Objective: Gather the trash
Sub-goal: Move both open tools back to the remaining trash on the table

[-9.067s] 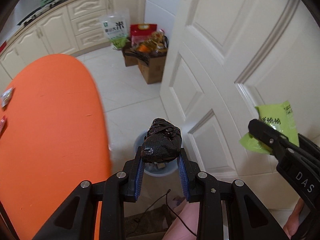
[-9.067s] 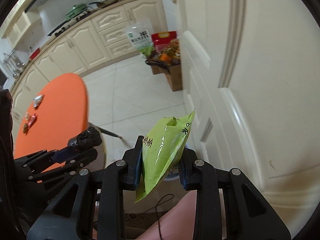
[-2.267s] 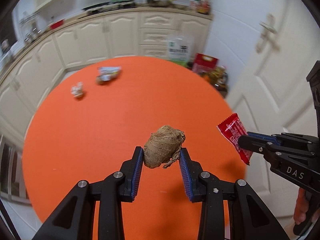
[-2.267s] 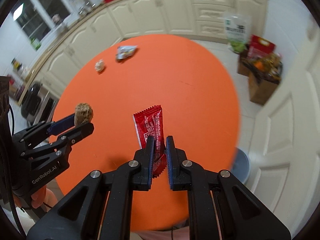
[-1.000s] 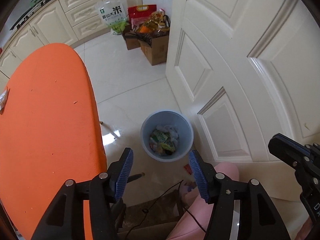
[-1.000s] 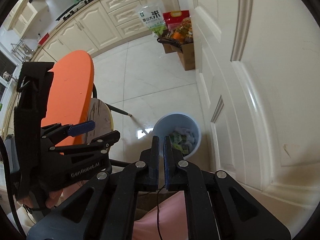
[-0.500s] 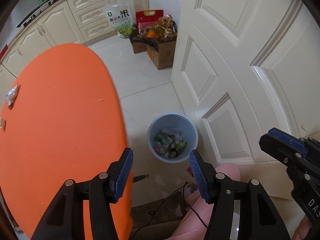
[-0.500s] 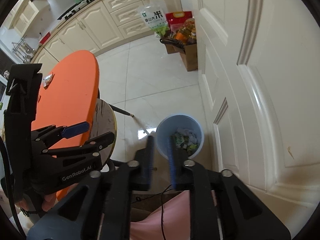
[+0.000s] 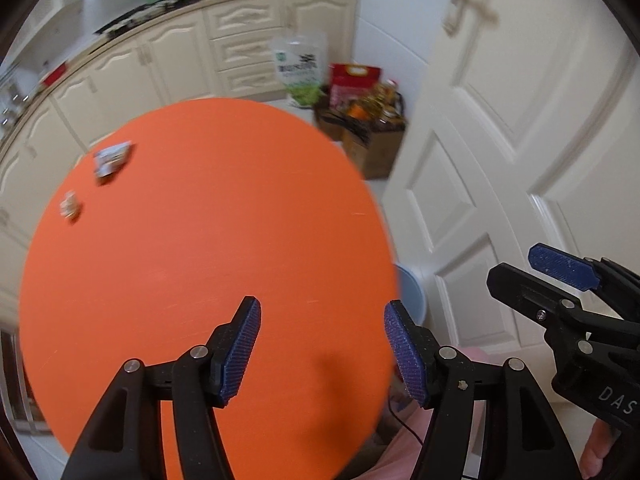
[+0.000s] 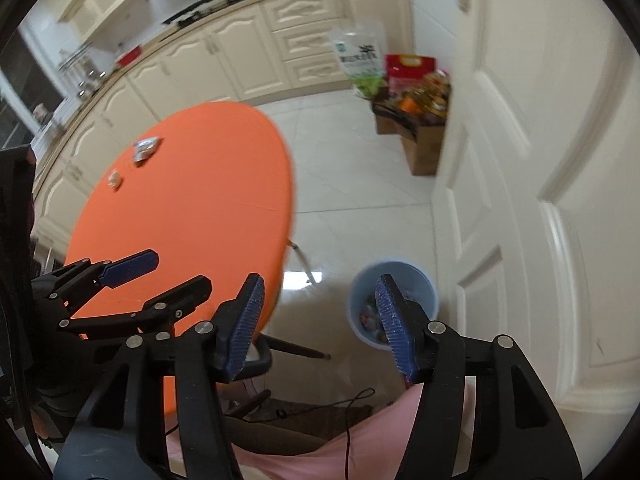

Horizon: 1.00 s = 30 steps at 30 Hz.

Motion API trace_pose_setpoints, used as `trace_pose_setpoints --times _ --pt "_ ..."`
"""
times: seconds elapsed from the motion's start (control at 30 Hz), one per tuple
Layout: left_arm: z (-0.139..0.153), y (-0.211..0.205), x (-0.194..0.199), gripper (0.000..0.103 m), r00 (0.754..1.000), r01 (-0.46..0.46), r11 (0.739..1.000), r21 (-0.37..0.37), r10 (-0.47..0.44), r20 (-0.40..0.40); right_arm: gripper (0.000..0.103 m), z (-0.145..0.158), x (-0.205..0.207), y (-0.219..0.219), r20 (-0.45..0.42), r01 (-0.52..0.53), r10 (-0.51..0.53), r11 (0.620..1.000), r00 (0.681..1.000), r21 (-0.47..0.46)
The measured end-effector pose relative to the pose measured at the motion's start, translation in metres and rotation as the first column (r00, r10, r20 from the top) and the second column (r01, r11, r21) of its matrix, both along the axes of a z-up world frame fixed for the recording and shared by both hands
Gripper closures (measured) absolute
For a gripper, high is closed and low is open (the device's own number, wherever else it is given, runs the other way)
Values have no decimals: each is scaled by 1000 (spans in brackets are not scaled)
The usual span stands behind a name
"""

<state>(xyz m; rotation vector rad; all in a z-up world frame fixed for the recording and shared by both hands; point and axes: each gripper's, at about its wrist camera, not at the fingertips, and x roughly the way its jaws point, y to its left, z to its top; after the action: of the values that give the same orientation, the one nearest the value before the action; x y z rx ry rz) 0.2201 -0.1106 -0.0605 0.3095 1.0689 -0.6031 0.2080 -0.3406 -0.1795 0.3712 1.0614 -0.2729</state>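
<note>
Both grippers are open and empty. My left gripper (image 9: 322,344) hovers over the near edge of the round orange table (image 9: 200,240). My right gripper (image 10: 318,322) is above the floor beside the table (image 10: 192,208), with the blue trash bin (image 10: 394,276) just beyond its right finger. The bin holds several wrappers. Only the bin's rim (image 9: 408,288) shows in the left wrist view. A silver wrapper (image 9: 112,159) and a small crumpled scrap (image 9: 69,205) lie at the table's far left. Both also show in the right wrist view: the wrapper (image 10: 146,148) and the scrap (image 10: 115,179).
A white panelled door (image 9: 500,140) stands on the right. A cardboard box of groceries (image 10: 424,136) and a rice bag (image 10: 360,60) sit on the floor by cream cabinets (image 10: 248,56). A chair (image 10: 260,356) and a cable (image 10: 352,404) are below the right gripper.
Both views have swung from the bin back toward the table. The right gripper's jaws have opened wide. The left gripper stays open and now sits over the table.
</note>
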Motion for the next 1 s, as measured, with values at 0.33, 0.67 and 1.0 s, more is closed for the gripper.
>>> trace_pose_setpoints --times 0.33,0.67,1.0 --pt "14 108 7 42 976 -211 977 -25 212 44 20 6 63 85 19 -179 179 984 984 -7" --pt "6 185 25 37 928 -373 928 -8 373 8 10 -16 117 142 -20 -297 298 955 954 16" --pt "-1 220 65 37 886 -463 887 -9 462 -42 9 -45 172 169 -85 -357 360 933 929 55"
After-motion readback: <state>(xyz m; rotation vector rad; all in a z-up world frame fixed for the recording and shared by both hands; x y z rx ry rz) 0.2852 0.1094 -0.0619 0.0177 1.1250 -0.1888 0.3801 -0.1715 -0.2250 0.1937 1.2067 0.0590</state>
